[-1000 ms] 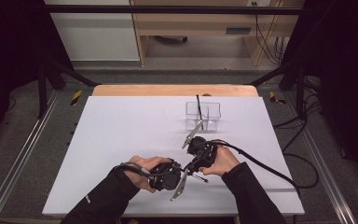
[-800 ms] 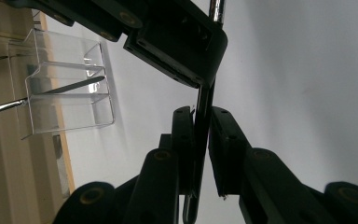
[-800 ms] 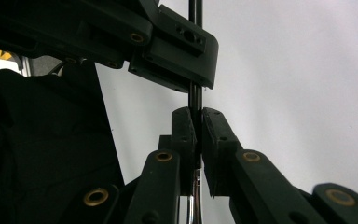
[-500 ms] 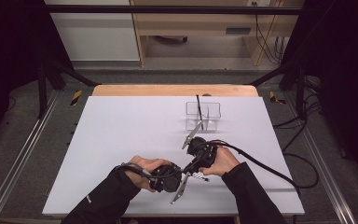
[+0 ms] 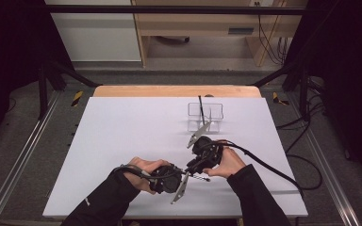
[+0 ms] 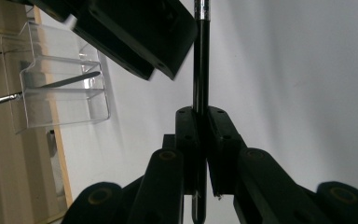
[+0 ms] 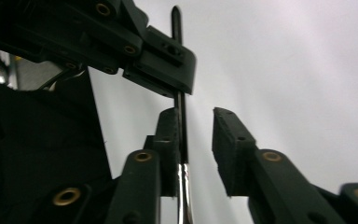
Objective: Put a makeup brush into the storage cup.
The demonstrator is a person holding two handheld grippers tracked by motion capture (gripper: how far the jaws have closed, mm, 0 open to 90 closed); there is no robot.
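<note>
Black brush handle [image 6: 200, 70] is clamped by left gripper [image 6: 201, 140]; its ends are cut off. Right gripper [image 7: 196, 140] is parted, having just been opening, one pad [image 7: 168, 140] beside the handle.

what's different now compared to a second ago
The left gripper has closed its fingers on the thin black brush handle and clamps it. The right gripper has just been opening; the handle lies against one finger, with a gap to the other. Both hands sit where they were, and the clear holder with its one brush is unmoved.
</note>
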